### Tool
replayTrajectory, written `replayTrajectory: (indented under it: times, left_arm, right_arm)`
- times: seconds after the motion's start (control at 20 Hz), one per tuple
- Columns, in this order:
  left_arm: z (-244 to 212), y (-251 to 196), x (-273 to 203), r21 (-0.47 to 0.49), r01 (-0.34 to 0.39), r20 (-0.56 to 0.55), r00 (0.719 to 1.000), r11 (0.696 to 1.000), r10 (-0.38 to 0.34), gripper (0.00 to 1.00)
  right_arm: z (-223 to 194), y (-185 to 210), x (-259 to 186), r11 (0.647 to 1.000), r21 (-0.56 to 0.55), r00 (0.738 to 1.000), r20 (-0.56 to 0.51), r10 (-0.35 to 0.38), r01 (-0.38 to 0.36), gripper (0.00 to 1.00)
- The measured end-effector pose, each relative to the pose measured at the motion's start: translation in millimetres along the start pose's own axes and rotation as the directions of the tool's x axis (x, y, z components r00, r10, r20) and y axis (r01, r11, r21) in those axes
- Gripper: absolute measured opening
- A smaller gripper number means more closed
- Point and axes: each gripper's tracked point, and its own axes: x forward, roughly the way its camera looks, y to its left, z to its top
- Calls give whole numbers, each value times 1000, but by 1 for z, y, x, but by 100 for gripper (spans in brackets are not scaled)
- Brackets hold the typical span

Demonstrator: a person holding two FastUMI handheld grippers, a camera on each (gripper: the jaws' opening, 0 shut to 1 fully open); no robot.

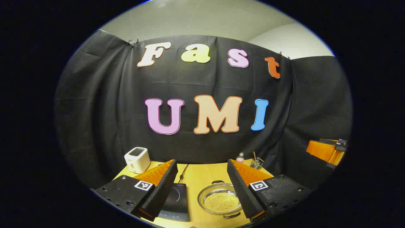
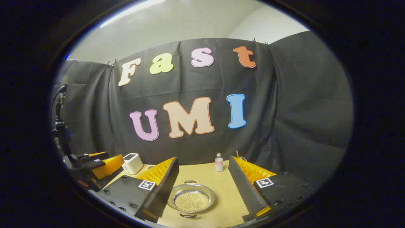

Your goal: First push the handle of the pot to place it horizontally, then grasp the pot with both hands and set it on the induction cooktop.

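The pot [image 1: 220, 201], filled with small yellow beads, was seen on the wooden surface [image 1: 202, 177] just beside the cooktop [image 1: 175, 199], its two handles set toward and away from the cameras rather than crosswise, so the turning step was judged not yet done. Both claws were held above the near edge, well apart from the pot, apparently in readiness. The left claw [image 1: 202, 190] was spread wide and nothing was gripped or touched by it; the right claw [image 2: 204, 191] was likewise wide and empty, with the pot framed between its fingers. A toaster [image 1: 137, 159] and a bottle [image 2: 219, 162] were left at the back.
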Motion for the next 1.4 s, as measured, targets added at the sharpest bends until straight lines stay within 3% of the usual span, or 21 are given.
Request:
replayTrajectory:
  times: [0.15, 0.2, 0.25, 0.35, 1.15, 1.2, 1.25, 1.35, 1.4]
  left_arm:
    - [-2, 2, 1, -2, -7, -4, 1000, 1000, 7, 92]
    - [-3, 3, 1, 0, -11, -6, 1000, 1000, 11, 95]
    - [-3, 4, 1, 2, -13, -7, 1000, 1000, 13, 92]
    - [-5, 7, 1, 6, -19, -8, 1000, 1000, 19, 96]
    - [-18, 51, -2, 29, -51, -28, 998, 998, 52, 92]
    - [-18, 55, -2, 32, -55, -26, 998, 998, 56, 95]
    - [-18, 61, -2, 36, -60, -24, 998, 998, 61, 92]
    - [-19, 70, -3, 47, -67, -27, 997, 997, 68, 95]
    - [-20, 75, -3, 54, -70, -26, 997, 996, 72, 92]
  right_arm:
    - [1, -3, 1, 1000, -7, 1000, 3, -6, 6, 91]
    - [1, -3, 2, 1000, -9, 1000, 3, -9, 9, 98]
    - [1, -4, 1, 1000, -11, 1000, 1, -9, 9, 91]
    - [0, -3, 2, 1000, -15, 1000, 2, -11, 11, 91]
    - [-19, 35, 14, 1000, -20, 999, -32, -4, 3, 92]
    - [-21, 37, 18, 1000, -29, 1000, -31, -2, 1, 98]
    - [-22, 41, 18, 999, -34, 999, -38, -6, 5, 91]
    - [-33, 45, 21, 999, -39, 998, -54, -9, 7, 71]
    - [-37, 47, 23, 999, -37, 998, -64, -11, 9, 80]
